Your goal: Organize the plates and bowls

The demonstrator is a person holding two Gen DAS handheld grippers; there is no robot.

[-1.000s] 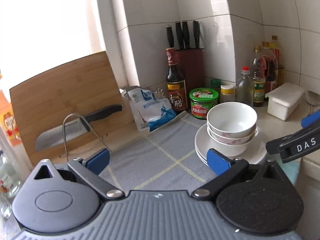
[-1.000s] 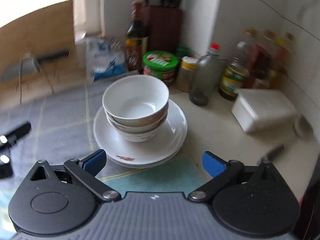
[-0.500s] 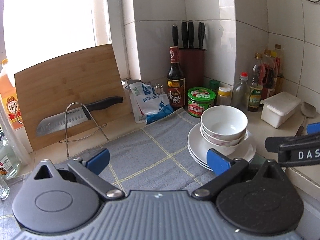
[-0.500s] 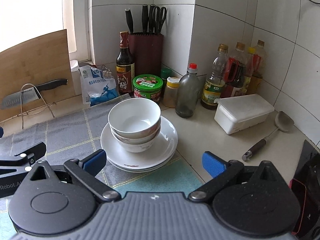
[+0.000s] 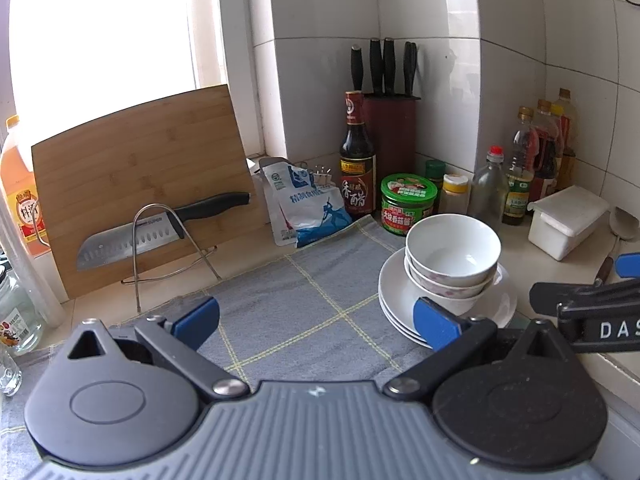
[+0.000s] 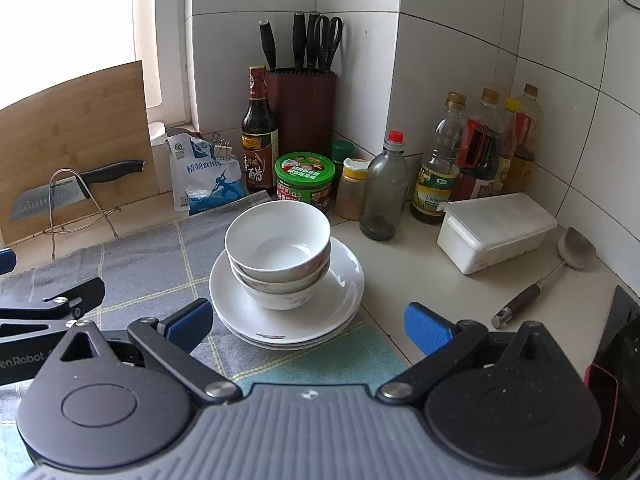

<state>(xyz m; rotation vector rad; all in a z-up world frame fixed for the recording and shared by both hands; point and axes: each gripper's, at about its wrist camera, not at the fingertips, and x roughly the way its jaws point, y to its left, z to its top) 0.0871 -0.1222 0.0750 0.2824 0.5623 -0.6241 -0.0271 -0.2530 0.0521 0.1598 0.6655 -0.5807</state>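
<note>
Compared with a second ago both cameras have drawn back and risen, so the whole counter corner now shows sharply and nothing has been touched; I judge the dishes already gathered and the hands either backing off or lining up a fresh approach. At far left a bamboo cutting board [image 5: 136, 184] leans on the wall with a cleaver [image 5: 132, 238] resting in a wire stand in front of it. The left gripper [image 5: 316, 324] hangs over the grey checked cloth [image 5: 296, 304], released, its blue pads wide apart and holding nothing. That cloth is the broad bare stretch here, the best room for setting anything down. Next comes a salt bag [image 6: 206, 180], a dark vinegar bottle [image 6: 259, 136] and the knife block [image 6: 302, 112] in the corner. The stacked bowls [image 6: 278, 254] sit nested on the stacked plates [image 6: 344, 292], half on the cloth's right edge. The right gripper [image 6: 306, 328] is likewise spread and empty, just short of the plates' near rim. Close behind the stack stand a green-lidded jar [image 6: 305, 180] and a clear bottle [image 6: 383, 196], so lifting backward looks tight. Rightward lie a white lidded box [image 6: 496, 228] and a ladle [image 6: 560, 268].
</note>
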